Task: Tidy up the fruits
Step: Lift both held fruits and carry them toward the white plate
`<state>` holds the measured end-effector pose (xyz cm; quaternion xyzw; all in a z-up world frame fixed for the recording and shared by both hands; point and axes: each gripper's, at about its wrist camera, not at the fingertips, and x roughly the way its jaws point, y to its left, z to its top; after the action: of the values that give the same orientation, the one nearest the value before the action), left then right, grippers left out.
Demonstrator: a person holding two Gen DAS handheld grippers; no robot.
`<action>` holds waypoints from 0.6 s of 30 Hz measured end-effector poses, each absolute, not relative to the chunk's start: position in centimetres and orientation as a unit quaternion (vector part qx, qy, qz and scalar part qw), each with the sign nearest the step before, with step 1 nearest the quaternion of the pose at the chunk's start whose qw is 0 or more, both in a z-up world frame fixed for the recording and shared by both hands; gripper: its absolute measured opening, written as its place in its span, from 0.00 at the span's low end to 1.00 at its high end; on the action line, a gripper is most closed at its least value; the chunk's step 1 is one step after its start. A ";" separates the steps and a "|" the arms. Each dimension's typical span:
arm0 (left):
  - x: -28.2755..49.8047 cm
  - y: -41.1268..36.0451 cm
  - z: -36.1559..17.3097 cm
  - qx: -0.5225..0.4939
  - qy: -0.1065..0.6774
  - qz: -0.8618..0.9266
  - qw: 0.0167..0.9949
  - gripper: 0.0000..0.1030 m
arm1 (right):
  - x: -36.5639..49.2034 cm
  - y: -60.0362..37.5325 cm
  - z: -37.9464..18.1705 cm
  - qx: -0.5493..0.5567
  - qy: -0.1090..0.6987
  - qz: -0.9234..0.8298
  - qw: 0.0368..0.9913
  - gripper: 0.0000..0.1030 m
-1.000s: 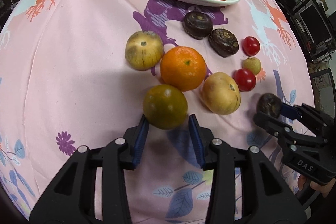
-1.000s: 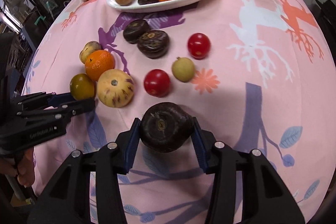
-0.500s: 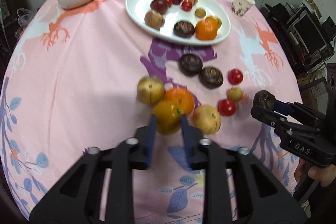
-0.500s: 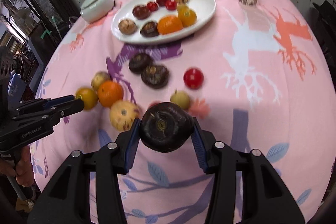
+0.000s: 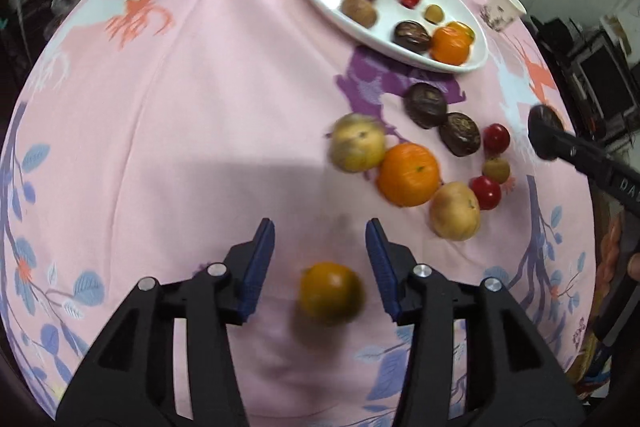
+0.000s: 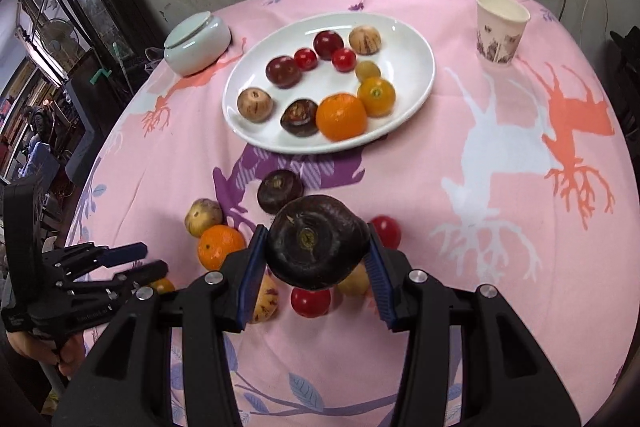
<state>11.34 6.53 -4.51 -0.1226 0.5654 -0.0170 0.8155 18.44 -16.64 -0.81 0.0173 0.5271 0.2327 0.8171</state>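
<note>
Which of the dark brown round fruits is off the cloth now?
The large dark brown round fruit clamped in the right tool. The others lie on the pink cloth or the white oval plate.

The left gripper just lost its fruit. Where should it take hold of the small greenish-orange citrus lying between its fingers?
Grip the small greenish-orange citrus across its widest middle, coming straight down from above. It is round and smooth, so a hold off the middle would probably squeeze it out. The left gripper, whose fingers have just opened, already straddles it.

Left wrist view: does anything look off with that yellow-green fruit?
Yes. The yellow-green fruit sits blurred between the left tool's fingers, touching neither pad. The jaws have just opened, so it looks dropped. The right tool holds its dark fruit firmly.
</note>
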 end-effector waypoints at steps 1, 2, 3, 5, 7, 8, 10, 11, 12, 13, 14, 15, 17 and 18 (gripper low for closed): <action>10.9 7.2 -4.4 -0.126 0.562 -0.012 0.818 0.48 | 18.3 -16.7 -1.1 0.020 0.531 0.233 0.814 0.46; 10.5 7.8 -4.3 -0.125 0.556 -0.005 0.822 0.52 | 18.1 -16.7 -1.2 0.020 0.533 0.233 0.813 0.46; 10.3 8.1 -4.3 -0.124 0.554 -0.001 0.823 0.55 | 17.9 -16.7 -1.3 0.019 0.534 0.233 0.812 0.46; 10.0 8.4 -4.3 -0.134 0.557 -0.008 0.820 0.57 | 17.6 -16.7 -1.3 0.020 0.536 0.232 0.811 0.46; 9.6 7.6 -4.3 -0.128 0.561 -0.023 0.817 0.57 | 17.1 -16.5 -1.2 0.019 0.537 0.232 0.811 0.46; 9.4 7.0 -4.4 -0.118 0.563 -0.031 0.817 0.57 | 16.9 -16.5 -1.3 0.019 0.537 0.232 0.811 0.46; 8.9 5.6 -4.9 -0.100 0.574 -0.045 0.812 0.58 | 16.5 -16.4 -1.2 0.018 0.537 0.234 0.810 0.46; 8.7 5.1 -5.3 -0.097 0.579 -0.050 0.808 0.58 | 16.3 -16.4 -1.2 0.018 0.538 0.234 0.810 0.46; 8.6 4.7 -5.6 -0.092 0.582 -0.048 0.807 0.58 | 16.2 -16.5 -1.2 0.018 0.538 0.235 0.809 0.46; 8.5 4.5 -6.0 -0.087 0.582 -0.044 0.807 0.57 | 16.0 -16.5 -1.2 0.018 0.539 0.235 0.809 0.46; 8.6 4.4 -6.4 -0.086 0.584 -0.040 0.806 0.56 | 15.9 -16.5 -1.2 0.018 0.539 0.235 0.809 0.46; 8.7 4.5 -6.8 -0.089 0.587 -0.035 0.804 0.50 | 15.8 -16.5 -1.2 0.018 0.539 0.235 0.809 0.46; 8.8 5.0 -7.5 -0.111 0.592 -0.033 0.798 0.40 | 15.5 -16.6 -1.1 0.018 0.539 0.235 0.809 0.46; 8.8 5.0 -7.5 -0.111 0.590 -0.032 0.799 0.40 | 15.5 -16.6 -1.1 0.018 0.539 0.235 0.808 0.46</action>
<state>8.82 5.02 -7.50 -0.1112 0.5897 -0.0320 0.7993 15.47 -16.59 -1.10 0.0180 0.5395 0.2352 0.8083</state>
